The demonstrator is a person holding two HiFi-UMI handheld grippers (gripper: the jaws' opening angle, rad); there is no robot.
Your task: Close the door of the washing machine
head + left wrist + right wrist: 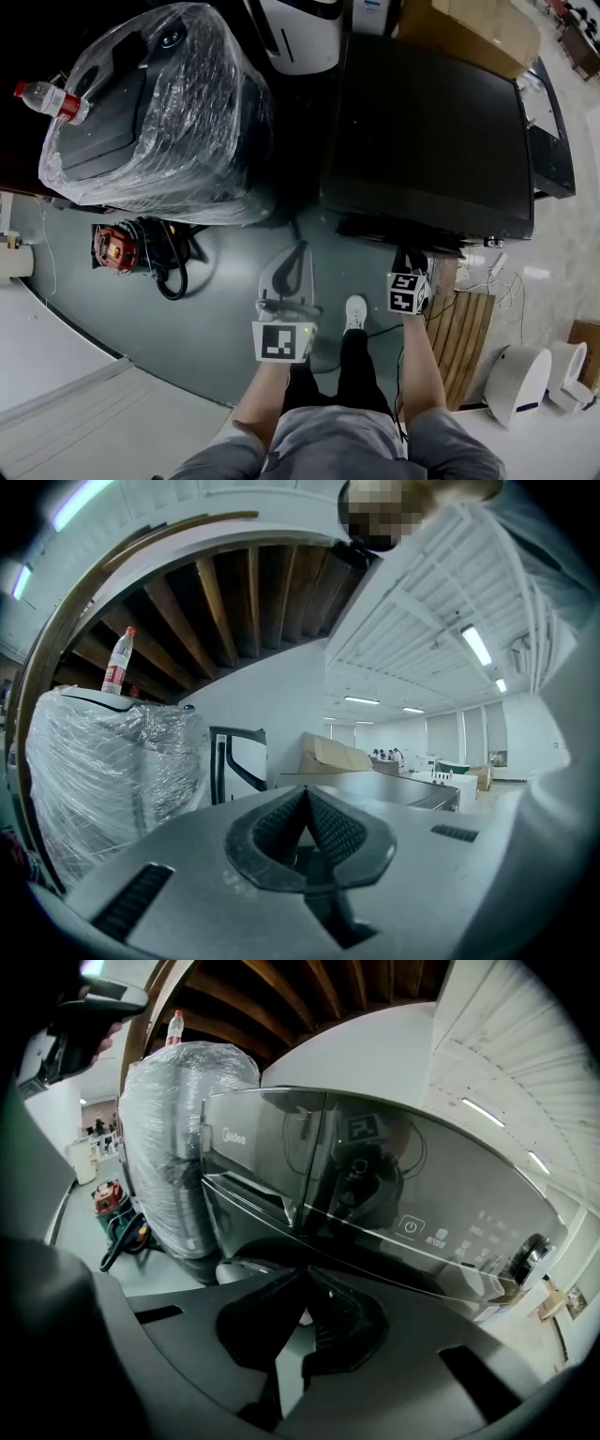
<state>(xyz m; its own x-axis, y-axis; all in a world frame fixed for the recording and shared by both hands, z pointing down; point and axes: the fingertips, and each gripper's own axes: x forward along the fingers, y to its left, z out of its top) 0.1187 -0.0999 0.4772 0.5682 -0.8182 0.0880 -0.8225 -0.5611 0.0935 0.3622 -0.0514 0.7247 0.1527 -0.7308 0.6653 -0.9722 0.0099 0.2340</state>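
The dark washing machine (431, 131) stands at the upper right of the head view. Its glossy control panel (375, 1194), with a power button and a knob, fills the right gripper view. A pale curved rim (246, 1270) shows low under the panel; I cannot tell how the door stands. My right gripper (411, 259) (305, 1274) is shut and empty, just in front of the machine's lower front. Further left, over the grey floor, my left gripper (292, 258) (307, 794) is also shut and holds nothing. It points up and away from the machine.
A plastic-wrapped machine (159, 112) stands left of the washer with a water bottle (52, 101) on top. A red tool with a black hose (117, 248) lies on the floor by it. A wooden pallet (459, 328) and white appliances (525, 380) sit at the right.
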